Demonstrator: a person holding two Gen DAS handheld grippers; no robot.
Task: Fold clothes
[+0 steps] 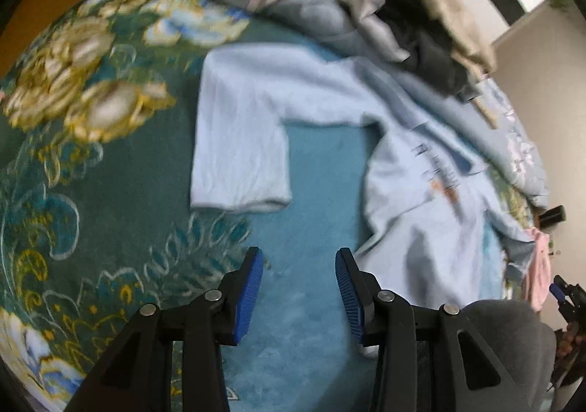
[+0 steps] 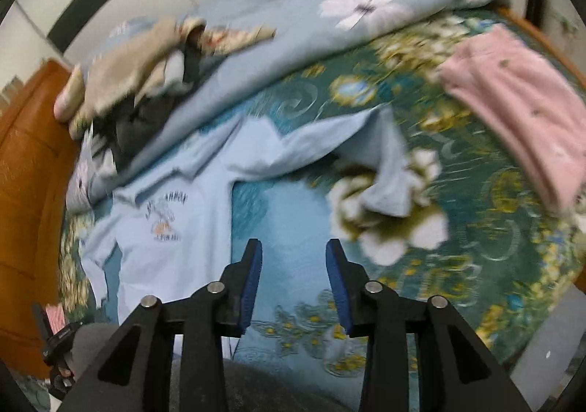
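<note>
Two grippers, both spread and holding nothing. Left gripper (image 1: 299, 296) hangs over bare teal bedspread (image 1: 110, 163), near the shirt's hem. Light blue shirt (image 1: 414, 199) lies front up mid-bed, printed chest showing, one sleeve (image 1: 238, 141) stretched out flat toward the bed's floral side. Right gripper (image 2: 294, 287) sits above the bedspread just beside the shirt body; other sleeve (image 2: 384, 170) crumpled. Grey floral quilt (image 2: 329, 27) bunched along the far edge, clothes pile (image 2: 146, 75) on it. Pink garment (image 2: 520, 108) at the bed's right edge.
</note>
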